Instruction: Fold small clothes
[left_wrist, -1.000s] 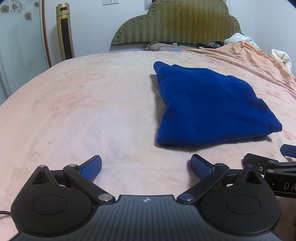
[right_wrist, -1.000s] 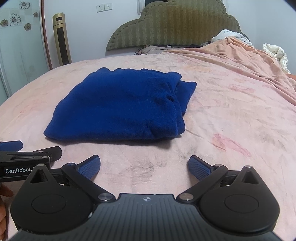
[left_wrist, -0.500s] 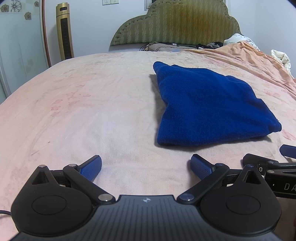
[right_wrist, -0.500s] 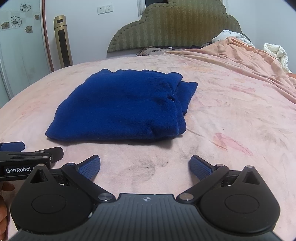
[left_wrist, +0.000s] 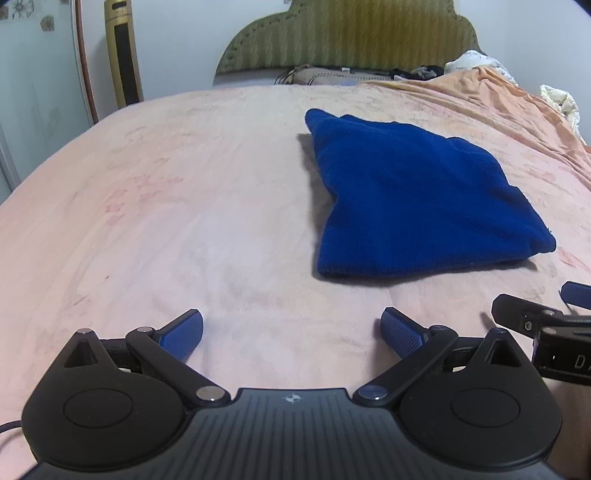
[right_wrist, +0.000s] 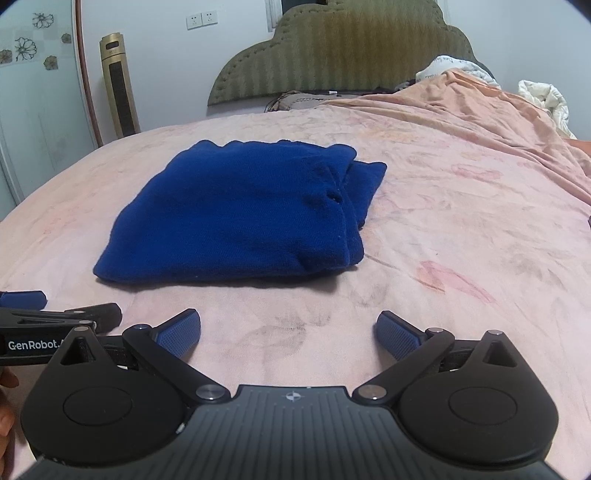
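A dark blue knitted garment (left_wrist: 413, 199) lies folded into a thick rectangle on the pink bedsheet (left_wrist: 184, 206); the right wrist view shows the same blue garment (right_wrist: 243, 214) with its stacked edges on the right. My left gripper (left_wrist: 291, 332) hovers open near the bed's front, short of the garment and to its left, with nothing between its blue pads. My right gripper (right_wrist: 288, 334) is open too, just in front of the garment, empty. Each gripper's tip shows at the edge of the other's view.
A green padded headboard (right_wrist: 332, 55) stands at the far end. A bunched orange blanket (right_wrist: 498, 122) and white bedding (right_wrist: 543, 96) fill the right side. A gold tower fan (right_wrist: 118, 85) stands by the wall at left. Broad bare sheet lies left of the garment.
Both grippers have drawn back slightly and tilted; the garment lies as before. Both stay open.
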